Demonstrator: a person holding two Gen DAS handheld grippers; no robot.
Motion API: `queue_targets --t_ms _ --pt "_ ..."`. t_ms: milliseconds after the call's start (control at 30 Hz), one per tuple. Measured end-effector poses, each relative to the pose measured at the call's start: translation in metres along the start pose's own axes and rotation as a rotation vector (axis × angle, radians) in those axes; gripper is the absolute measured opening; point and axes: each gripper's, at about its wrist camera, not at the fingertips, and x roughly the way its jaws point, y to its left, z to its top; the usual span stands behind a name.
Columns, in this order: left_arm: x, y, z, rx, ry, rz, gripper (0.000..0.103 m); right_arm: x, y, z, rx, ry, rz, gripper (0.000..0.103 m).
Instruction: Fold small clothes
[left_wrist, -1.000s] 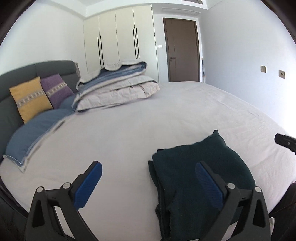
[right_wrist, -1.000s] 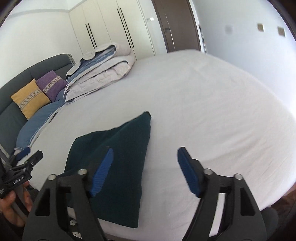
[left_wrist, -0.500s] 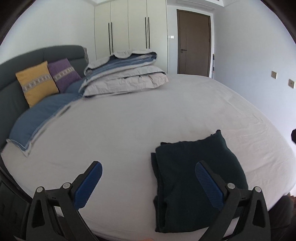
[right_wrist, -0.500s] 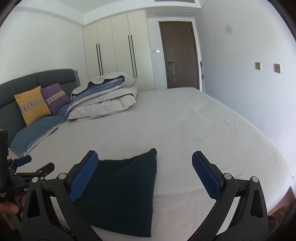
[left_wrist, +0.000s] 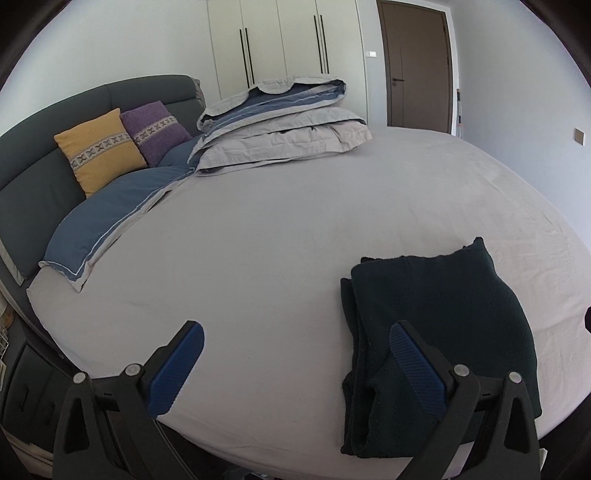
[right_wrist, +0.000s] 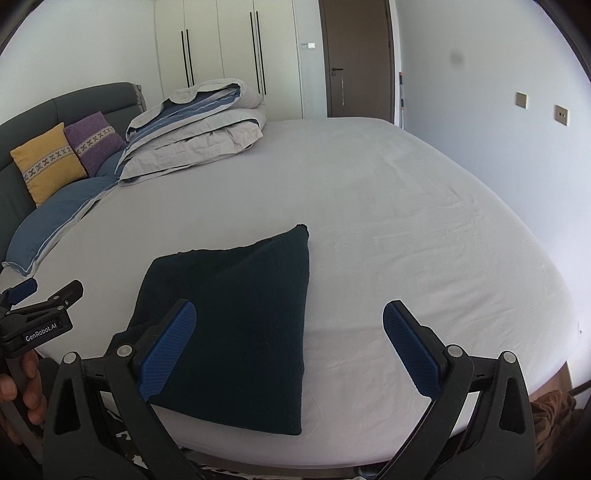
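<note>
Matt fleecy cloth garment (left_wrist: 443, 317)

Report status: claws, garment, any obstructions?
Left claw open, empty. Right claw open, empty. Dark green garment folded flat at near bed edge. Nothing obstructing it.

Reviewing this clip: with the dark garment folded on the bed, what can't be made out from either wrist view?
- Dark green garment: its type is unclear; the folds hide its shape in both views, and each tool's fingers cover its near part.
- Left tool: right wrist view, mostly cut off by the left edge.
- Brown cloth: right wrist view, low right, partly behind the bed and the right tool.
</note>
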Motion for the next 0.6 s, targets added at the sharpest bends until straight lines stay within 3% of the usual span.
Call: queue_targets --t_ms 200,600 --pt "0.008 -0.015 -0.012 0.057 0.038 -0.014 0.103 0.027 -0.005 -0.007 0.040 0.096 -0.016 0.103" --pt "0.024 -0.027 -0.031 0.095 0.123 -0.008 0.103 0.051 0.002 -0.015 0.036 0.179 -0.051 0.103"
